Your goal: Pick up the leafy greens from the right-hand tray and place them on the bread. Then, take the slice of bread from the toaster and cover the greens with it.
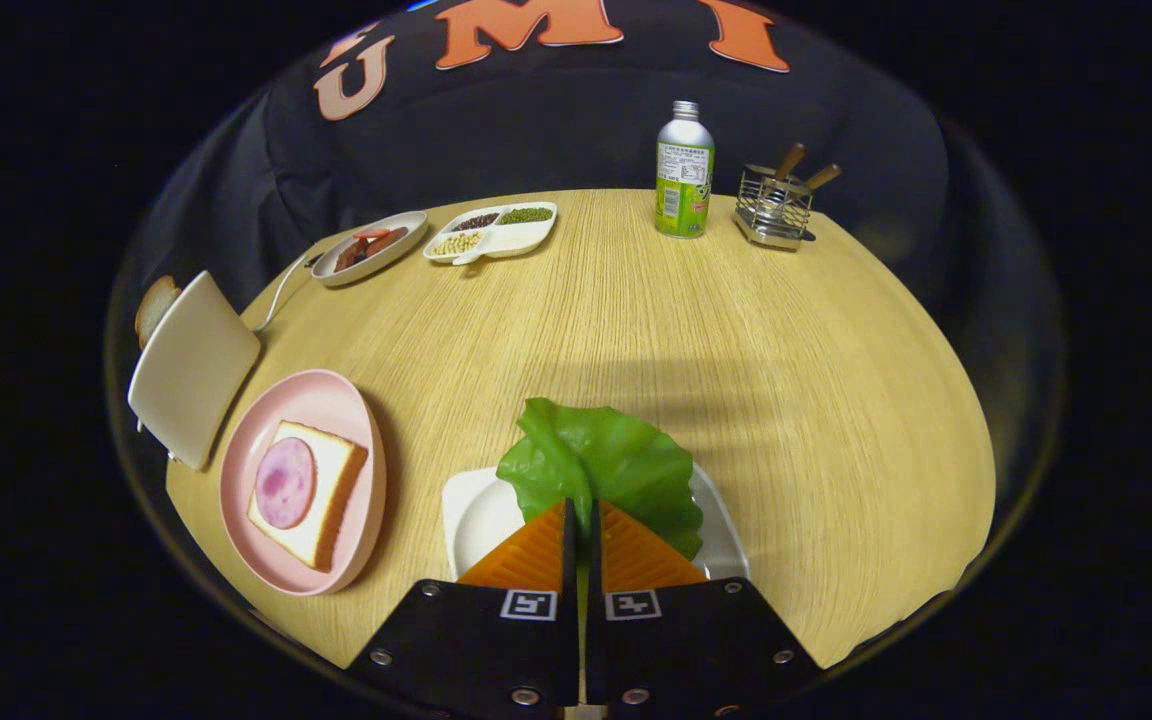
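Hand-held gripper [583, 512] clamped on leafy greens [601, 462], above white tray [471, 510]

greens [601, 462] on tray [471, 515], bread [308, 492] left

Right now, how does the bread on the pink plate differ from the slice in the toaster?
The plate bread lies flat and fully exposed; the toaster slice stands on edge, mostly hidden behind the toaster. The plate bread carries a round of ham; the toaster slice is bare. Both look golden-crusted. The fingers are closed on the lettuce.
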